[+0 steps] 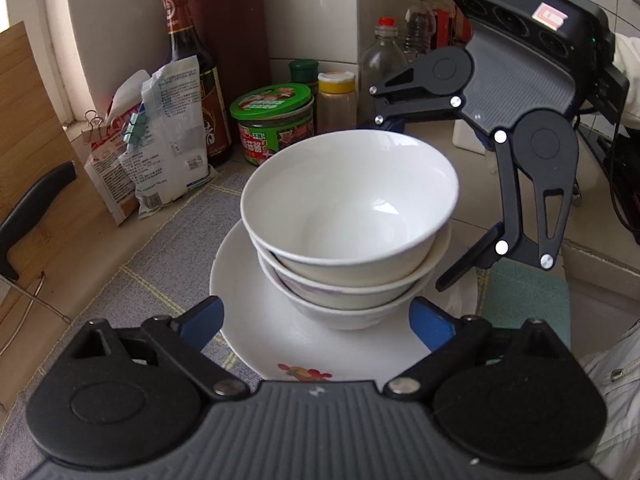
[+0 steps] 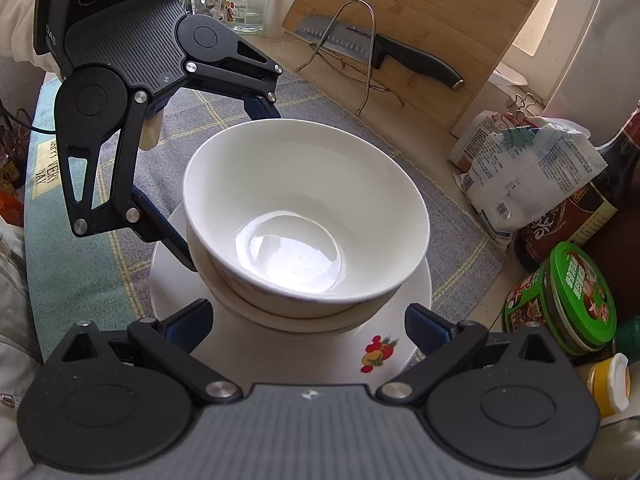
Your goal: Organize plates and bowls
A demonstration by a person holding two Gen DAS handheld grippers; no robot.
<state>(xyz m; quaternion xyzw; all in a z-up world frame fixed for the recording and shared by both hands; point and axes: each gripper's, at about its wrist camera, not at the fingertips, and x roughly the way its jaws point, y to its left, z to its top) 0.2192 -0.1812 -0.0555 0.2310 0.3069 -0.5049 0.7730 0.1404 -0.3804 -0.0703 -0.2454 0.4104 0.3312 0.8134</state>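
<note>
Three white bowls (image 1: pixel 348 208) nested on one fruit-printed plate (image 2: pixel 384 350) on a checked mat (image 2: pixel 448 216), left gripper (image 1: pixel 316 320) and right gripper (image 2: pixel 308 320) both spread wide, holding nothing, one knife (image 2: pixel 384 50) marked SUPOR, green-lidded jar (image 1: pixel 272 118).

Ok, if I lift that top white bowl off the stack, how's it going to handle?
The top bowl looks glazed and glossy, so probably slippery and breakable. It sits tilted in the bowl beneath, so it may rock when nudged. It looks rigid; a rim grip should hold its shape.
</note>
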